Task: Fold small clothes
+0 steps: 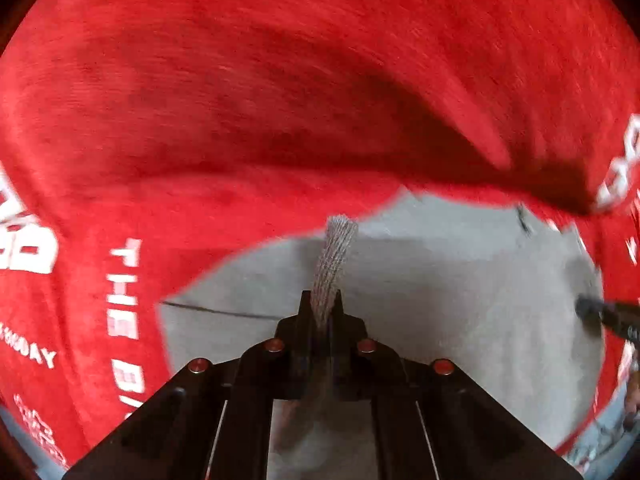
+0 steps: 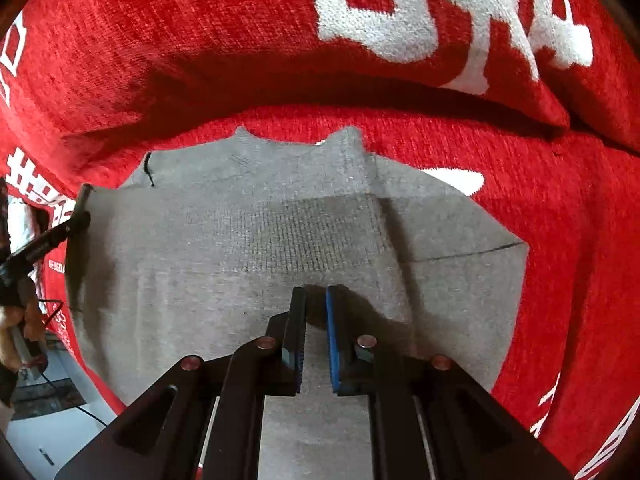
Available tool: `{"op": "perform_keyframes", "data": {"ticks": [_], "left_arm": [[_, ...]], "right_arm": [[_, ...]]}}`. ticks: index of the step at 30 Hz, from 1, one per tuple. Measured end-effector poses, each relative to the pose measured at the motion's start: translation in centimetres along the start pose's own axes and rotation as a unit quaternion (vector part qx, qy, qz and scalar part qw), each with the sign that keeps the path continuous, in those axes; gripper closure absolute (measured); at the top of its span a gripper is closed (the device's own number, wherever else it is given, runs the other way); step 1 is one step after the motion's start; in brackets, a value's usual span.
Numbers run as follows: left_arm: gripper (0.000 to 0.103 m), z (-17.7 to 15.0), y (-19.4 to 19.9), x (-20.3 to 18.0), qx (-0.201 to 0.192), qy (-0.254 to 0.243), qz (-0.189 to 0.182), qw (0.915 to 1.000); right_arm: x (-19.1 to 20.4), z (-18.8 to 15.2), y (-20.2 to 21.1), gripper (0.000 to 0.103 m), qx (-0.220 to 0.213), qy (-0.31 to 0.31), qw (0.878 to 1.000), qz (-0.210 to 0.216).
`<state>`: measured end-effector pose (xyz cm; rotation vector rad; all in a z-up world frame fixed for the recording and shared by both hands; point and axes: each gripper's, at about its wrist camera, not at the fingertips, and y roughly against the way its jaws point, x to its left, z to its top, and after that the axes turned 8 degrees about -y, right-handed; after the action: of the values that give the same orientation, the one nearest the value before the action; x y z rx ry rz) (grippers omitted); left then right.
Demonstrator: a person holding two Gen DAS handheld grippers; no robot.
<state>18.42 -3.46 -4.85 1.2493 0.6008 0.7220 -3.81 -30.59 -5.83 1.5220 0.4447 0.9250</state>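
A small grey knit garment (image 2: 248, 240) lies flat on a red cloth with white lettering (image 2: 200, 40). In the left wrist view my left gripper (image 1: 322, 304) is shut on a ribbed edge of the grey garment (image 1: 334, 256), which stands up from between the fingers. The rest of the garment (image 1: 460, 300) spreads to the right. In the right wrist view my right gripper (image 2: 316, 300) hovers low over the garment's middle, its blue-padded fingers (image 2: 332, 328) a small gap apart with nothing between them. The left gripper (image 2: 76, 216) shows at the garment's left edge.
The red cloth (image 1: 280, 80) rises in thick folds behind the garment in both views. The right gripper's tip (image 1: 608, 316) shows at the right edge of the left wrist view. A pale floor with cables (image 2: 60, 412) shows at the lower left.
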Motion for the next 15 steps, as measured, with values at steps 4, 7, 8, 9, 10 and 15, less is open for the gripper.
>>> {"op": "perform_keyframes", "data": {"ticks": [4,7,8,9,10,15], "left_arm": [[0.096,-1.2,-2.2,3.7,0.039,0.076,0.062,0.9944],[0.096,-2.1,-1.4,5.1,0.034,0.115,0.067,0.9906],[0.096,-2.4,-0.8,5.3,0.026,0.122,0.058,0.9905],[0.096,-2.7,0.3,5.1,0.013,0.119,0.051,0.9915],[0.096,-2.7,0.9,5.0,0.005,0.110,0.049,0.9927],[0.096,-3.3,1.7,2.2,0.013,0.055,0.012,0.9983]], "right_arm": [[0.1,0.0,0.1,0.093,0.004,-0.001,1.000,-0.004],[-0.6,0.1,1.1,0.092,-0.007,-0.016,1.000,-0.005],[-0.9,0.3,1.7,0.092,-0.021,-0.025,0.999,-0.003],[-1.3,0.4,2.2,0.092,-0.030,-0.032,0.999,-0.001],[-1.6,0.6,2.6,0.092,-0.040,-0.041,0.998,0.002],[-2.3,1.6,2.2,0.092,-0.035,-0.056,0.998,0.003]]}}
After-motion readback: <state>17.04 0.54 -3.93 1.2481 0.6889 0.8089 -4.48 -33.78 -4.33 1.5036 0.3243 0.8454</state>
